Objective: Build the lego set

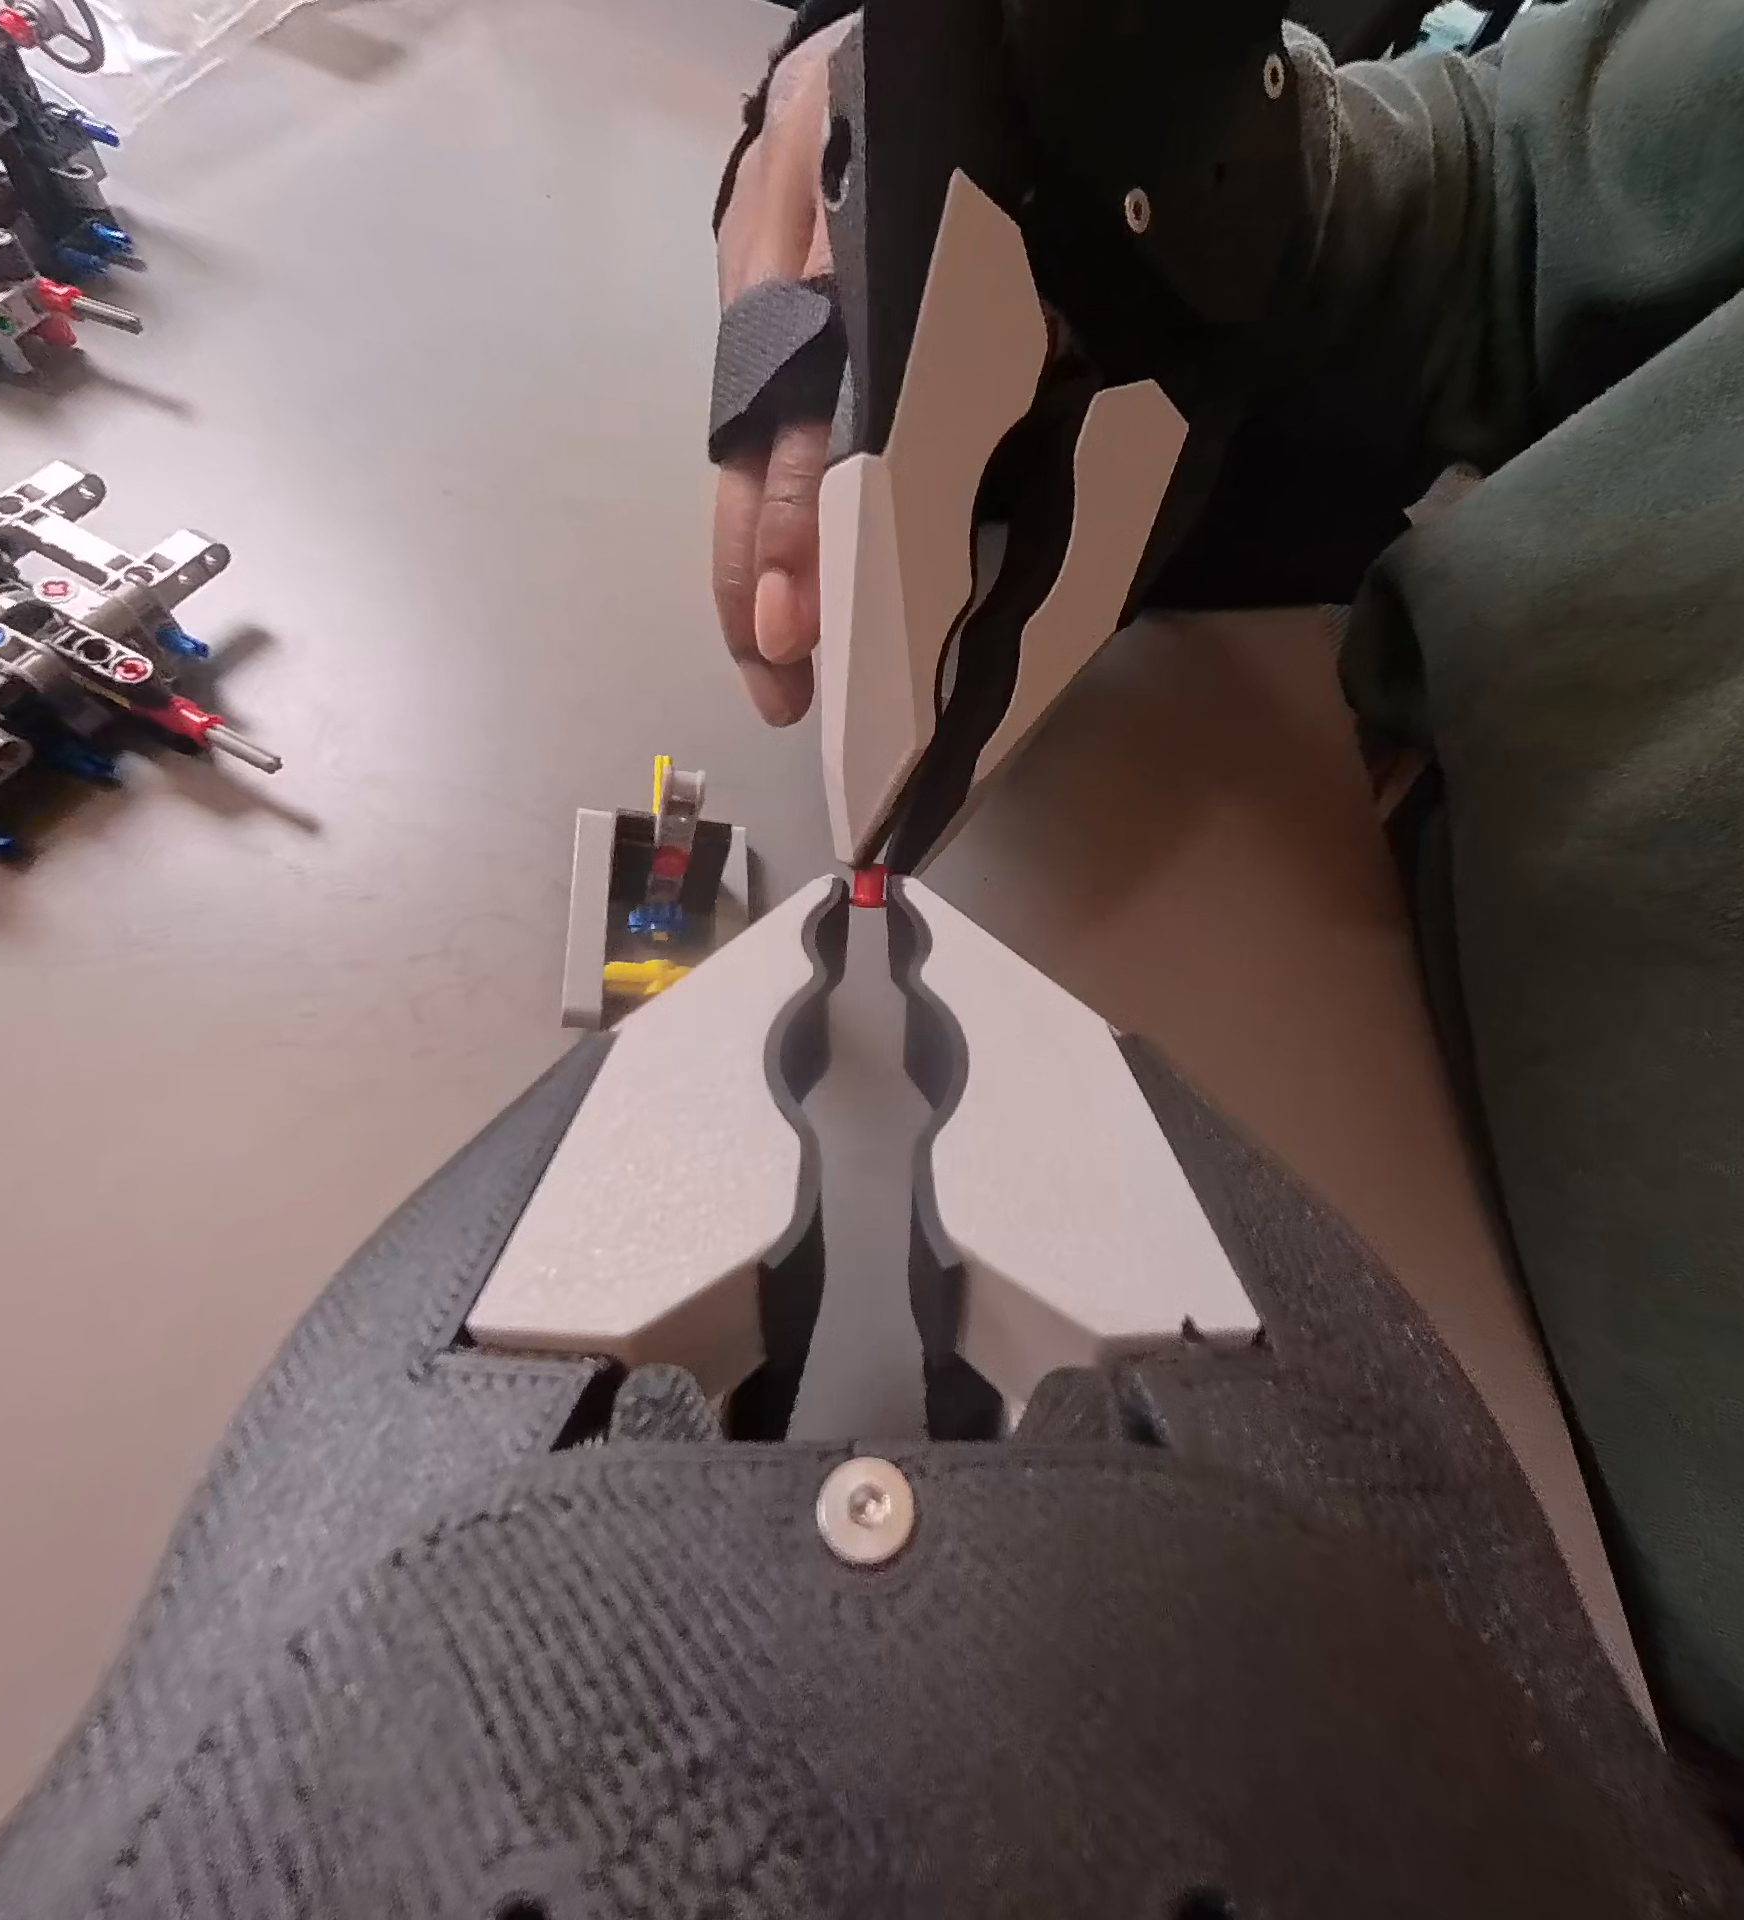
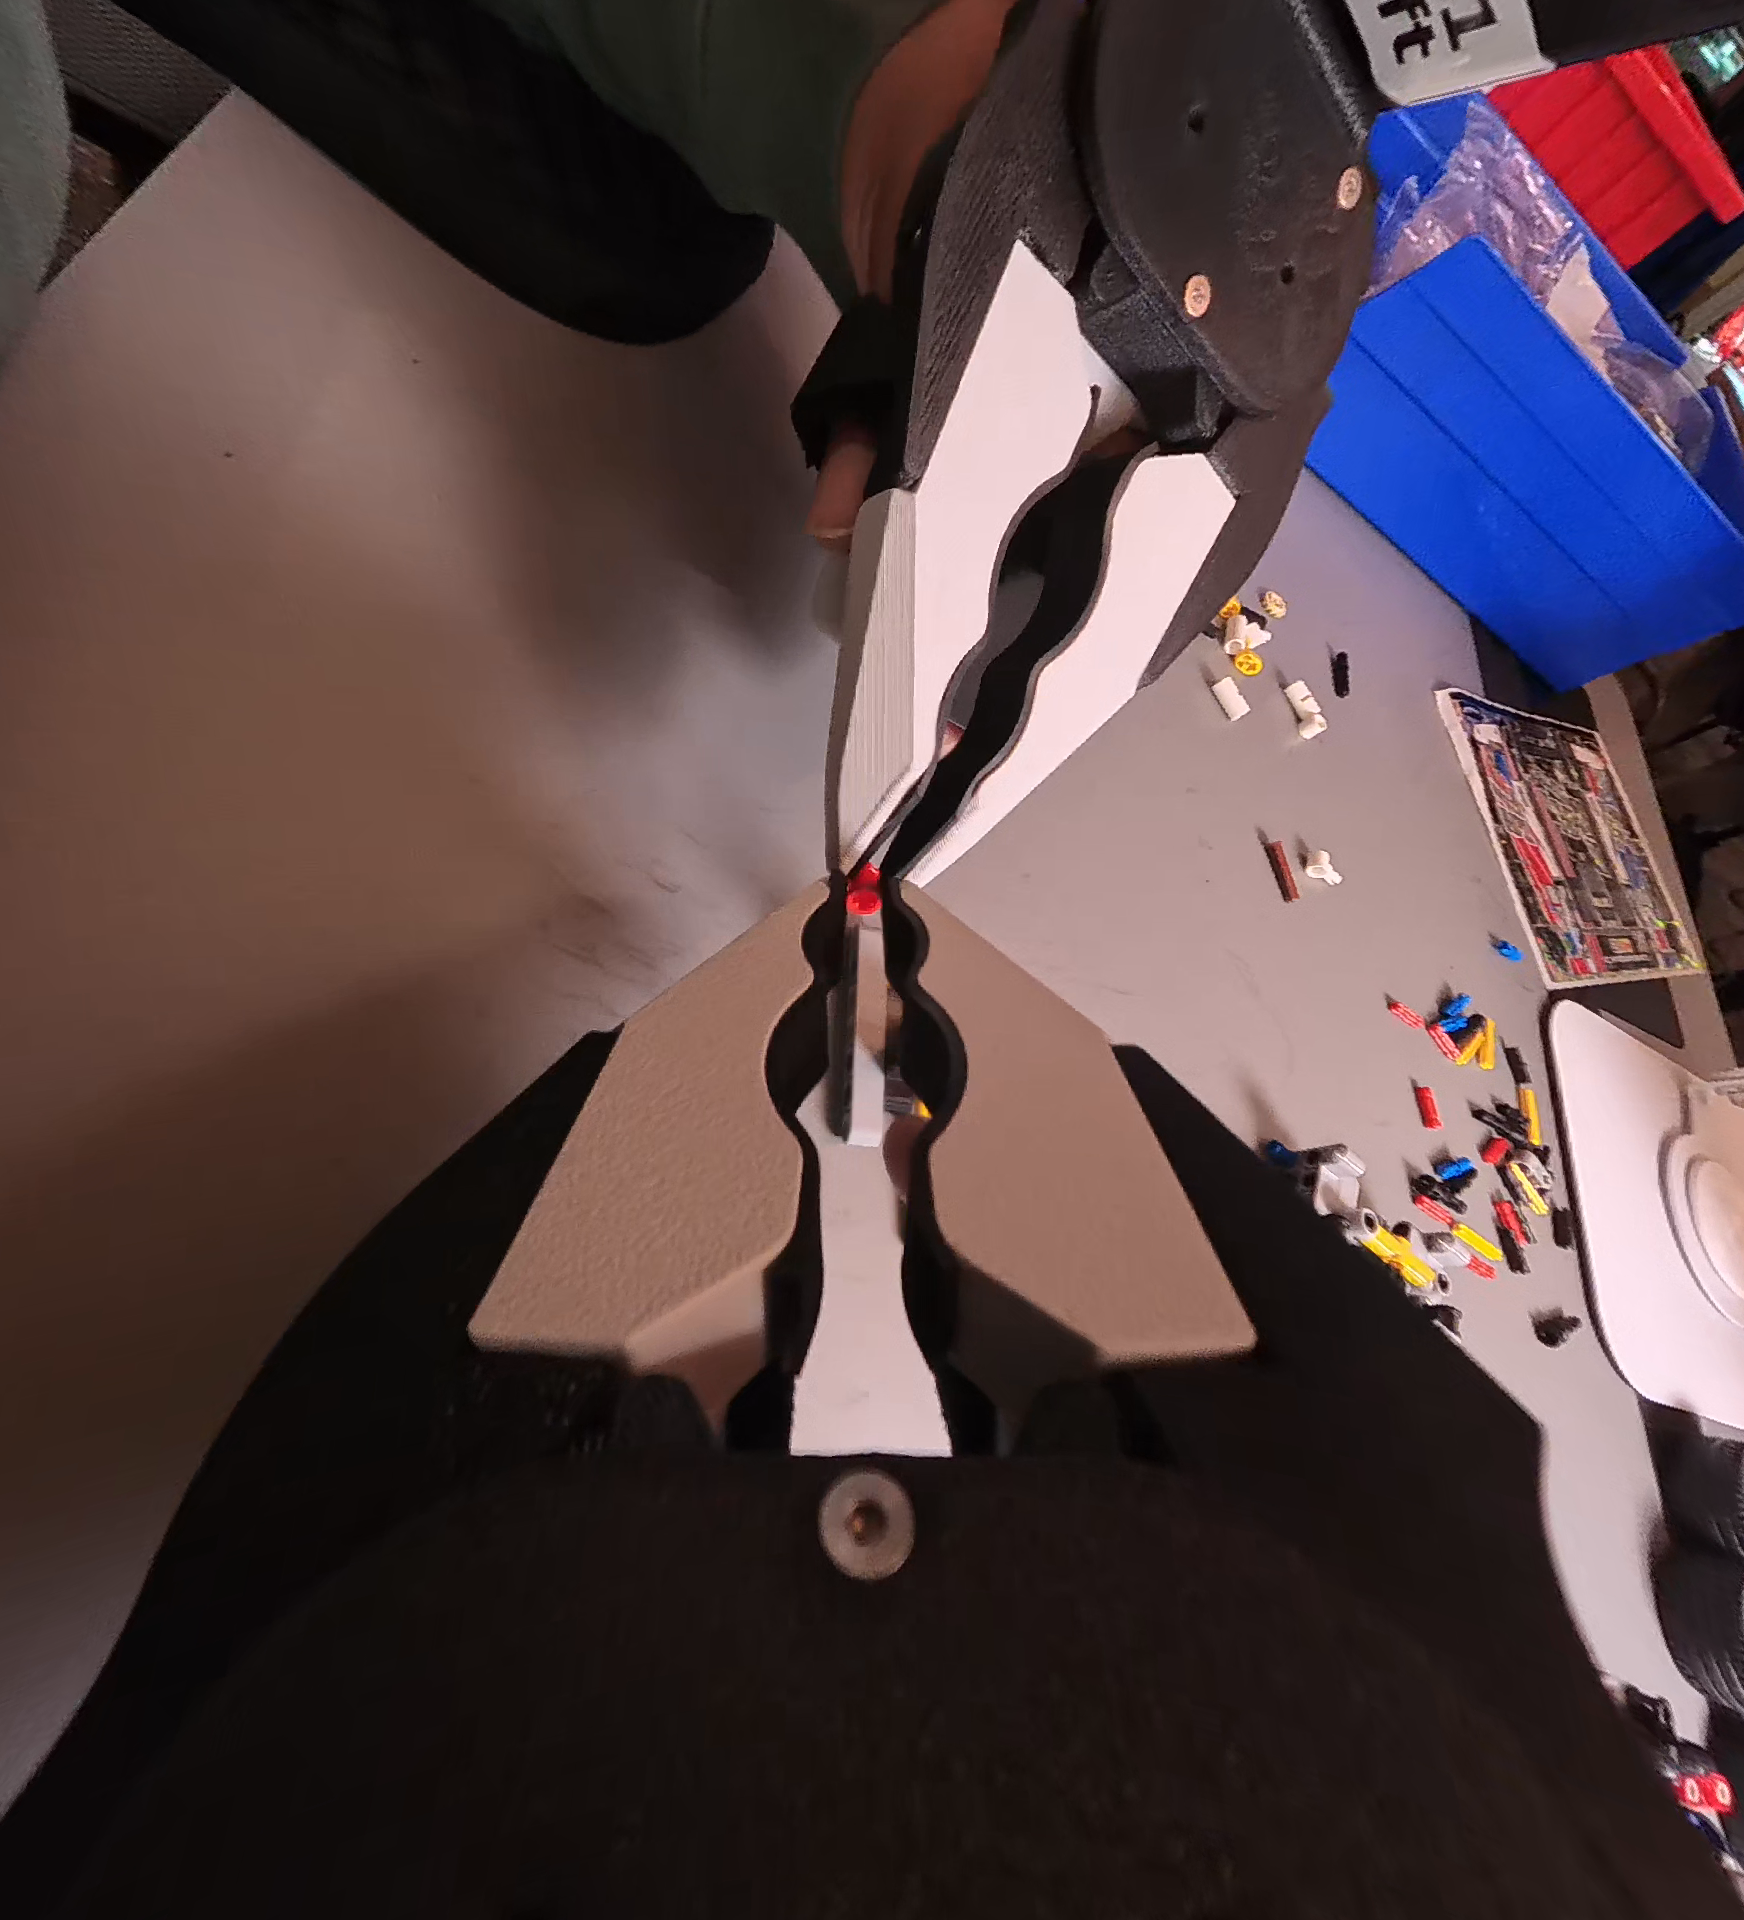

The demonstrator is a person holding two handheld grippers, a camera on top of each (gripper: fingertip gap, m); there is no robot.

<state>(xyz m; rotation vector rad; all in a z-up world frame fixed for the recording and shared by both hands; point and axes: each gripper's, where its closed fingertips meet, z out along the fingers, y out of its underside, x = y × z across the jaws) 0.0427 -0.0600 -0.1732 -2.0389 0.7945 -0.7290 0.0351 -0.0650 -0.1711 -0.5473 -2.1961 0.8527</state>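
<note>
red peg (image 1: 869, 886) pinched between left gripper (image 1: 869, 896) tips — right gripper (image 2: 863, 896) too

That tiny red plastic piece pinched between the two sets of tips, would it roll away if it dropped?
Probably. The red piece looks like a short round bush, so it would likely roll on the smooth table. It looks rigid, and so small that it is probably very light and easily flicked off.

Evenly lit from overhead, moderately bright. Soft shadows trailing toward four o'clock from the brick assemblies (image 1: 26, 644). Strong wide-angle bending at every edge. Motion blur across the table (image 2: 276, 727) at nine o'clock; near housings soft, out of focus.
</note>
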